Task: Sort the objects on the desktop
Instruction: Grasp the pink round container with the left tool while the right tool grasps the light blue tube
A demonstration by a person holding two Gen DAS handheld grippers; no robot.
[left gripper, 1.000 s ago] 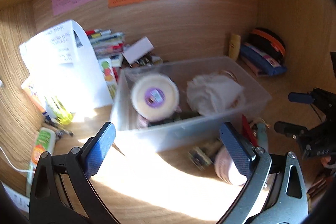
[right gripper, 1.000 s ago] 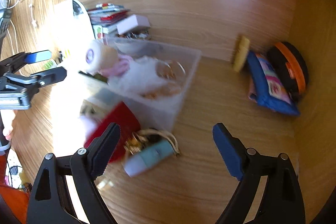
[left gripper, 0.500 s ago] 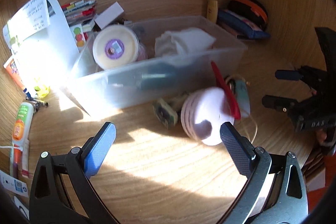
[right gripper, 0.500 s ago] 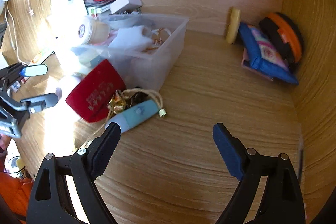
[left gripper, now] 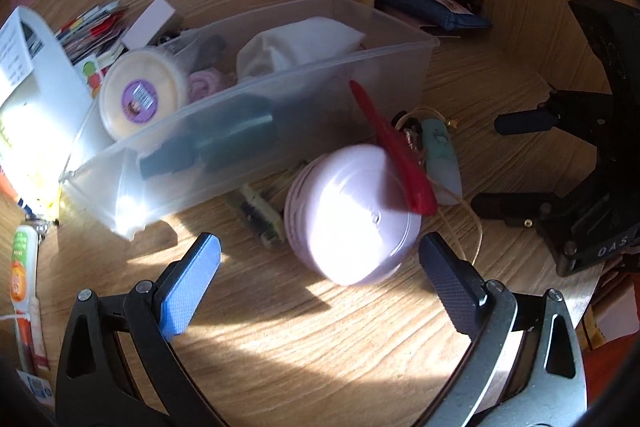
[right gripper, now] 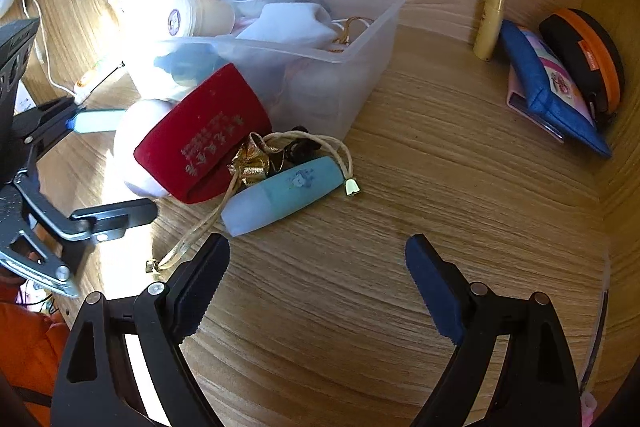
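Note:
A clear plastic bin (left gripper: 400, 67) holds a cream tub, a white cloth and a dark bottle. In front of it a pale pink round jar (left gripper: 352, 215) lies on its side with a red pouch (left gripper: 396, 155) leaning on it. My left gripper (left gripper: 320, 275) is open just short of the jar, which sits between the lines of its fingers. A teal tube (right gripper: 288, 191) and a gold drawstring bag (right gripper: 252, 159) lie beside the red pouch (right gripper: 204, 135). My right gripper (right gripper: 316, 263) is open over bare desk, just short of the tube. Neither holds anything.
A yellow tube (right gripper: 490, 23), a blue pouch (right gripper: 548, 87) and a black-and-orange case (right gripper: 588, 55) line the back right wall. A small green board (left gripper: 260, 215) lies left of the jar. A white paper box (left gripper: 36, 67), card stacks and a toothpaste tube (left gripper: 24, 279) crowd the left.
Both grippers have come down and closer to the desk. The pink jar now looms larger in front of the left gripper, and the teal tube is nearer the right one. Both stayed open.

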